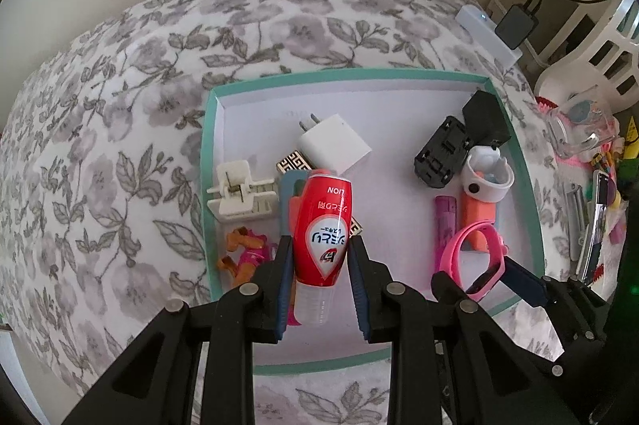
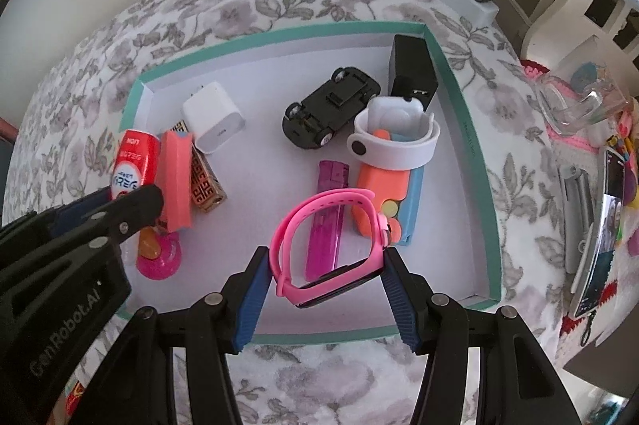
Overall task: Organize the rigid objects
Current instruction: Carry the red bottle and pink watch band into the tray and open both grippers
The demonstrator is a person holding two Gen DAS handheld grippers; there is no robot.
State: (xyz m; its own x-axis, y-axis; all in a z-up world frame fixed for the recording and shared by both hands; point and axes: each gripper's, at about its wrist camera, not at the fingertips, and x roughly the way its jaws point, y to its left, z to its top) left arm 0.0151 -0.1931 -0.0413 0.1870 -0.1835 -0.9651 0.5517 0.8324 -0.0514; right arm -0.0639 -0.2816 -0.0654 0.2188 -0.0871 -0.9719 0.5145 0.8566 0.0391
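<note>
Both loads hang over the tray for sorting: left hand-held gripper clenches the red bottle, right hand-held gripper grasps the pink watch band.

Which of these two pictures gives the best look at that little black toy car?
The right wrist view: the black toy car lies upside down in the open, wheels and underside plain. The left wrist view shows it smaller, foreshortened, at an angle that hides the wheels.
</note>
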